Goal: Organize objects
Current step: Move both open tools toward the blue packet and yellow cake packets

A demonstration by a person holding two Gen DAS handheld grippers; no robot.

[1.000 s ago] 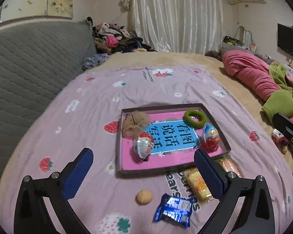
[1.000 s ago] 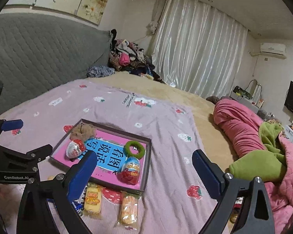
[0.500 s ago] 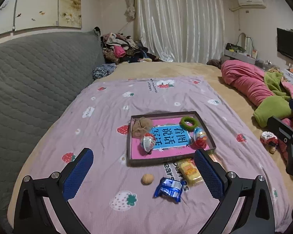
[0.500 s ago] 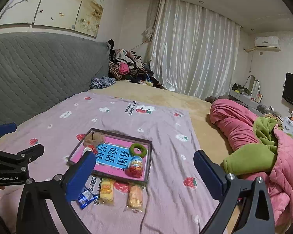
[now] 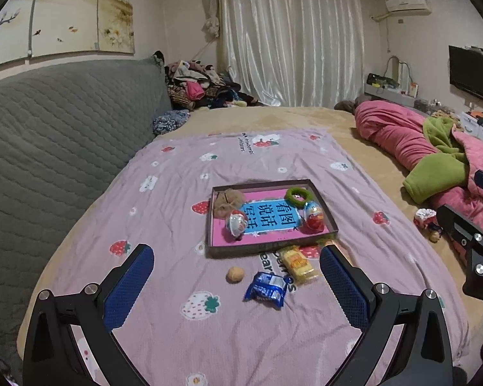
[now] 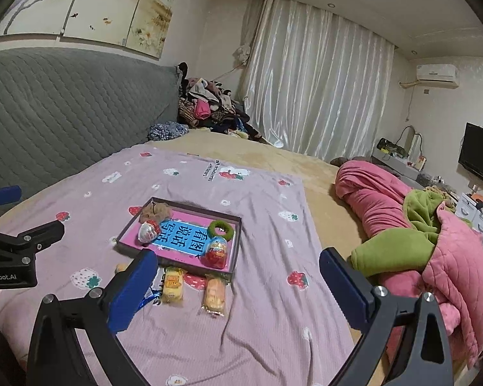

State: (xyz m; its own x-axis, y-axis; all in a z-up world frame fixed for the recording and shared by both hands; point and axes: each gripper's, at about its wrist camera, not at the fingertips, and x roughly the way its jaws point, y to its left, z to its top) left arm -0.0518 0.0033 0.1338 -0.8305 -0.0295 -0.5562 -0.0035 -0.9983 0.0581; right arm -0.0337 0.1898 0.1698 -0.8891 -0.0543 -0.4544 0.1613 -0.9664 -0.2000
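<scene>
Both tools are held above a bed covered by a lilac strawberry-print sheet [image 5: 177,193] of thin, slightly creased fabric. The left gripper [image 5: 236,278] stands wide open, its blue textured pads parted with nothing between them; the right gripper [image 6: 238,281] is equally wide and empty. A shallow rectangular cardboard tray [image 5: 267,248] with dark walls and a pink floor lies at mid-sheet, at 12 o'clock from the left gripper. Inside it, a fuzzy green ring [image 5: 298,195] sits at the tray's 1 o'clock corner, a brown plush lump [image 5: 227,202] at 11 o'clock, one foil-wrapped egg [image 5: 238,224] at 8 o'clock and a second foil-wrapped egg [image 5: 314,216] at 4 o'clock, flanking a blue label with printed characters [image 5: 269,218]. Outside the tray, near its front wall, lie a round wrinkled walnut [image 5: 235,274], a glossy blue snack packet [image 5: 267,289] and a yellow cake in clear wrap [image 5: 298,264]. In the right wrist view a second, orange-tinted wrapped cake [image 6: 214,293] lies just beside the yellow one. A pink quilted blanket [image 6: 460,257] with green fleece lining is heaped well apart at 3 o'clock.
</scene>
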